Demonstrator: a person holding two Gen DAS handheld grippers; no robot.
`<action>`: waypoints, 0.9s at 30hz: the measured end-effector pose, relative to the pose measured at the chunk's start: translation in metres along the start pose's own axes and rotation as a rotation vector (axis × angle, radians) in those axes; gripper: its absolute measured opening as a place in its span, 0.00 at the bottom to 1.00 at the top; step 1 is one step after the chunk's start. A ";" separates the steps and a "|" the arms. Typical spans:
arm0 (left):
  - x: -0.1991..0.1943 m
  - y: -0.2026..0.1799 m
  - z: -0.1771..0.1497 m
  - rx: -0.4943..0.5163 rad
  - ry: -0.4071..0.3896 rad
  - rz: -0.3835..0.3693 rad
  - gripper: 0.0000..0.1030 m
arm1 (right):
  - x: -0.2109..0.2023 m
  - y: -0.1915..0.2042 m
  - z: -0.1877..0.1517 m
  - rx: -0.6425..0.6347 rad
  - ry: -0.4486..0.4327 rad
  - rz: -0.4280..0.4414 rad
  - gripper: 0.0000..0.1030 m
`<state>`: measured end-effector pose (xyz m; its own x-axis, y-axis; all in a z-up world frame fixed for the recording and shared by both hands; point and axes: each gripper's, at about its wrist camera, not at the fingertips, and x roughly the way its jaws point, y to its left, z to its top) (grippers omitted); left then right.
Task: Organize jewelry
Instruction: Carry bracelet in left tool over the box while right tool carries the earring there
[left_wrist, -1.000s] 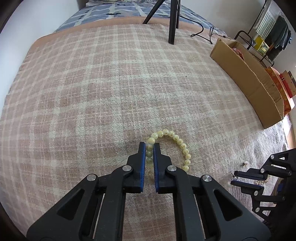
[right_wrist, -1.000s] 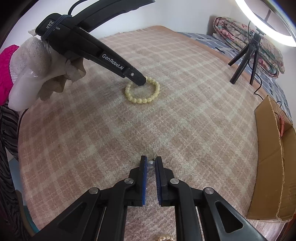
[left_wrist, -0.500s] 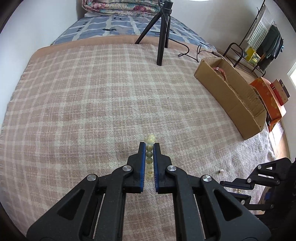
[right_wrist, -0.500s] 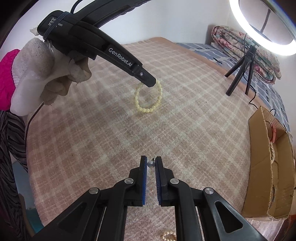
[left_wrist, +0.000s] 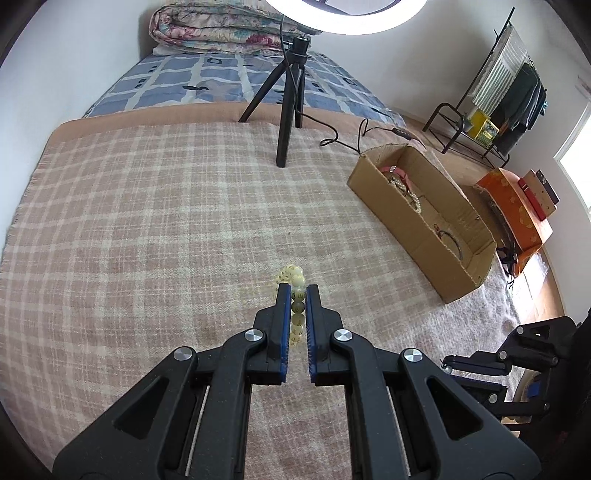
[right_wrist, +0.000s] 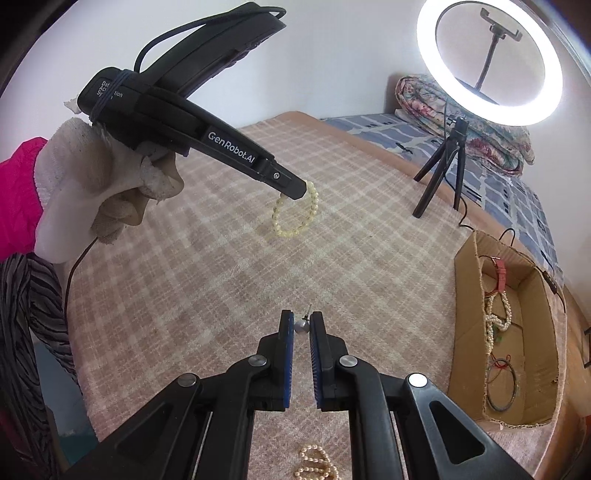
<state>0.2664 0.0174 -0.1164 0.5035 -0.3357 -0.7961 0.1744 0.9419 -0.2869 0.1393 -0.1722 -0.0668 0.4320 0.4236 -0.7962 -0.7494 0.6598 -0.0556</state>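
My left gripper (left_wrist: 298, 291) is shut on a pale yellow bead bracelet (left_wrist: 295, 286) and holds it in the air above the plaid blanket (left_wrist: 147, 229). In the right wrist view the left gripper (right_wrist: 295, 190) shows with the bracelet (right_wrist: 295, 214) hanging from its tip. My right gripper (right_wrist: 302, 319) is shut on a small silver pearl stud earring (right_wrist: 301, 325), also lifted off the blanket. It shows at the lower right of the left wrist view (left_wrist: 448, 365). An open cardboard box (left_wrist: 421, 218) with several jewelry pieces lies to the right (right_wrist: 506, 332).
A ring light on a black tripod (left_wrist: 288, 107) stands at the far side of the blanket (right_wrist: 443, 173). A pearl strand (right_wrist: 314, 465) lies on the blanket below my right gripper. A folded quilt (left_wrist: 221, 29), an orange box (left_wrist: 517, 210) and a clothes rack (left_wrist: 498, 74) are beyond.
Both grippers have risen from the blanket. The bracelet has left the surface and now hangs from my left gripper. The earring has risen with my right gripper. The box has come more into view.
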 end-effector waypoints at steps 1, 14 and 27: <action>0.000 -0.003 0.002 0.000 -0.004 -0.005 0.05 | -0.005 -0.003 0.000 0.009 -0.007 -0.008 0.06; 0.000 -0.052 0.026 0.023 -0.039 -0.083 0.05 | -0.053 -0.068 -0.012 0.140 -0.078 -0.132 0.06; 0.014 -0.106 0.065 0.052 -0.069 -0.138 0.05 | -0.080 -0.137 -0.036 0.296 -0.099 -0.249 0.06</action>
<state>0.3100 -0.0870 -0.0626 0.5286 -0.4621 -0.7120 0.2883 0.8867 -0.3615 0.1891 -0.3185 -0.0177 0.6397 0.2760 -0.7174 -0.4447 0.8942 -0.0524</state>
